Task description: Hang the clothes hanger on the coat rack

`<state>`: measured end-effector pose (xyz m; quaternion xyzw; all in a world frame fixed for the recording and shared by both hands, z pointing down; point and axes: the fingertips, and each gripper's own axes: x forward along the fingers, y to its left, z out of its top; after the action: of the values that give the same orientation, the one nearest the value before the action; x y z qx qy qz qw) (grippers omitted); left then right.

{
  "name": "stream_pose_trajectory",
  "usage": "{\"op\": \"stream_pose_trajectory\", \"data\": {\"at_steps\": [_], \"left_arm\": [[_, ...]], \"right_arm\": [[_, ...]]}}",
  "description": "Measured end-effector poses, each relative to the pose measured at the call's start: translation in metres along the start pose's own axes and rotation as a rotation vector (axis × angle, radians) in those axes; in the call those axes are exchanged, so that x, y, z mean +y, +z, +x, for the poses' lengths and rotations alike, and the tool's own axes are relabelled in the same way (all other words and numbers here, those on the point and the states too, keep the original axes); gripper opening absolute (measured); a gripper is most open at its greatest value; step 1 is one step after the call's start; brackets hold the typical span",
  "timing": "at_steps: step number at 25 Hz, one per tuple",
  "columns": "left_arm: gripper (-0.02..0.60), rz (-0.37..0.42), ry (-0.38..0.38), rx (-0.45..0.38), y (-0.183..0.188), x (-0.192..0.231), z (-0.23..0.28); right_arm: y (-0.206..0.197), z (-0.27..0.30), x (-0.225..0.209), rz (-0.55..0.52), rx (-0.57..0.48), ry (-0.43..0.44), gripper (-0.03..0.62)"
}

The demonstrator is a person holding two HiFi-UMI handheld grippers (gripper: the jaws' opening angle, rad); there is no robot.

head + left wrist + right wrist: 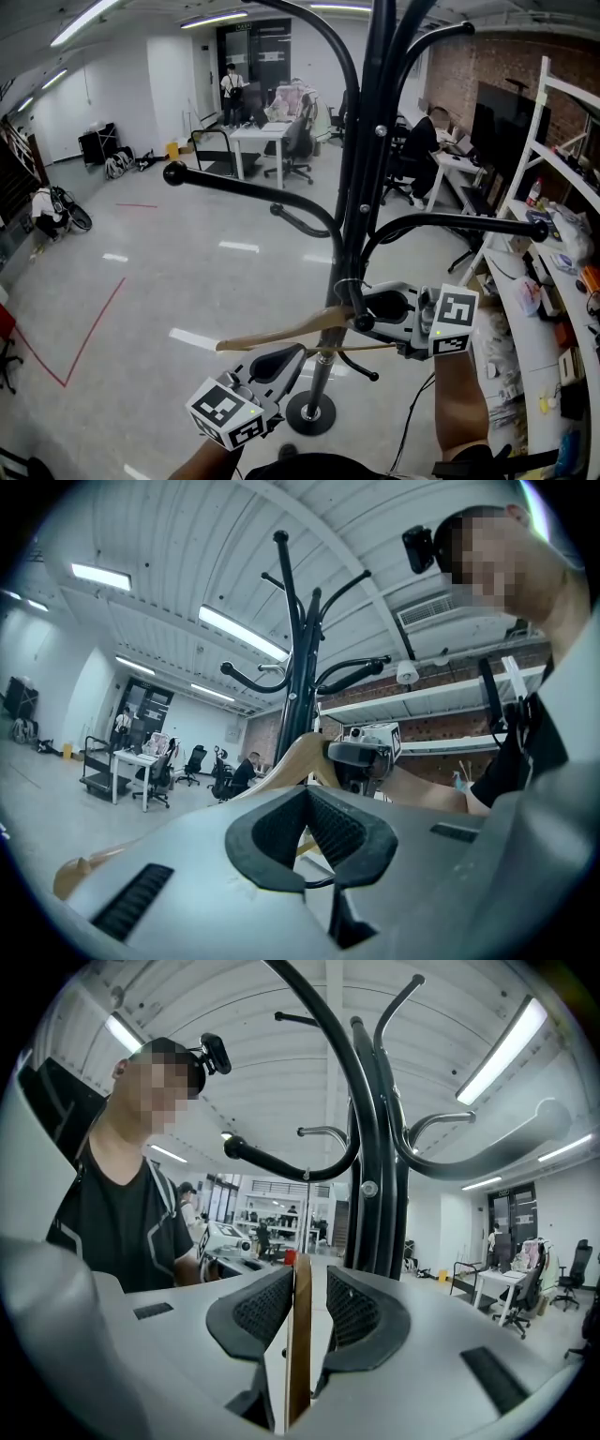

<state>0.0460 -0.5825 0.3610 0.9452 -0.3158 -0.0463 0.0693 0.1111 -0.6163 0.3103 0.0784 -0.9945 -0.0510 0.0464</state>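
Where the hanger's at: the wooden clothes hanger (pixel 281 335) is up in the air right next to the coat rack (pixel 372 141). It's roughly level, below the curved arms and well above the round base. Its wire hook sits tight beside the black pole, can't tell if it actually touches.
Right hand-held gripper (pixel 309 1279): jaws closed in on the hanger's wooden middle, near the hook. In its own view the wood stands edge-on between the two ribbed pads.
Left hand-held gripper (pixel 307 799): lower and a bit to the left, jaws pulled nearly together on the thin lower bar. A sliver of wood shows in the narrow gap.
Rack arms: several curve out of the pole, and one long arm with a ball tip points left over the floor (pixel 141 281).
Background: shiny grey floor with red tape lines, cluttered white bench (pixel 516 328) on the right, a person (pixel 231 89) standing far back by a desk (pixel 258 136).
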Motion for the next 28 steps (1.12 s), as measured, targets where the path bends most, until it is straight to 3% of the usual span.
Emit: {"op": "stream_pose_trajectory", "data": {"at_steps": [8, 28], "left_arm": [[0.0, -0.002, -0.005, 0.001, -0.001, -0.001, -0.004], [0.0, 0.016, -0.002, 0.04, -0.017, 0.005, 0.007]], "right_arm": [[0.012, -0.009, 0.001, -0.105, -0.025, -0.068, 0.094], [0.034, -0.06, 0.002, -0.148, -0.082, -0.29, 0.092]]}}
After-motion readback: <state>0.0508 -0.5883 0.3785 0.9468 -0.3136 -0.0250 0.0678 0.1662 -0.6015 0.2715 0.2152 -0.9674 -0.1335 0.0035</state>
